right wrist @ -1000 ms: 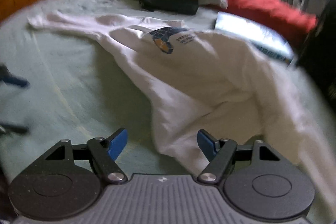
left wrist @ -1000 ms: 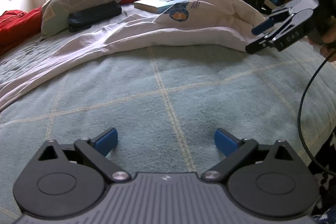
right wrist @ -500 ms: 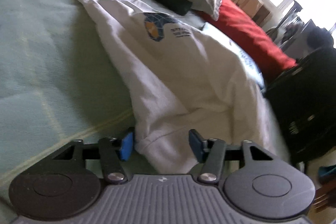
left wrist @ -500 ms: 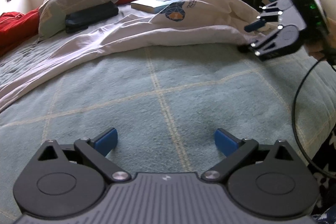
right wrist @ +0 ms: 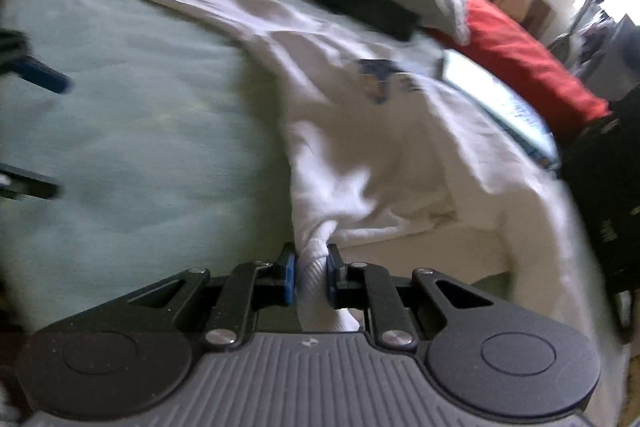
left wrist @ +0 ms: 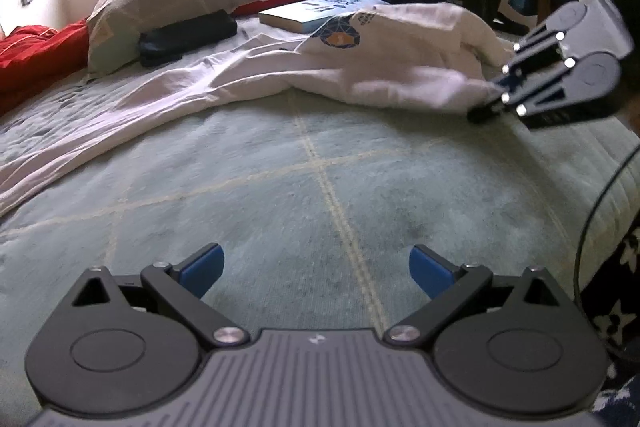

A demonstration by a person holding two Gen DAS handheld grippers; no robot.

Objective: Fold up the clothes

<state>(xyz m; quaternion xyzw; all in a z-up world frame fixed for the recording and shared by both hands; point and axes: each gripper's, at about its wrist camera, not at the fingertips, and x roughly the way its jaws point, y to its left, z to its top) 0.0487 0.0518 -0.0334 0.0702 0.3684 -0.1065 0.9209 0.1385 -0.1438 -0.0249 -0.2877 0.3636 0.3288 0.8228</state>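
Right hand-held gripper (right wrist: 311, 271) just closed | pinching white shirt (right wrist: 360, 155) hem

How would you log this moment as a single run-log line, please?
stage: first grasp | right tool: just closed, shut on white shirt hem | left tool: open, empty, over bedspread | shirt: unfolded

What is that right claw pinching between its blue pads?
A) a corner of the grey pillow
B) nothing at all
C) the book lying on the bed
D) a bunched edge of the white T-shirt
D: in the right wrist view, the right claw has its blue pads pressed on a rolled bunch of the white T-shirt.
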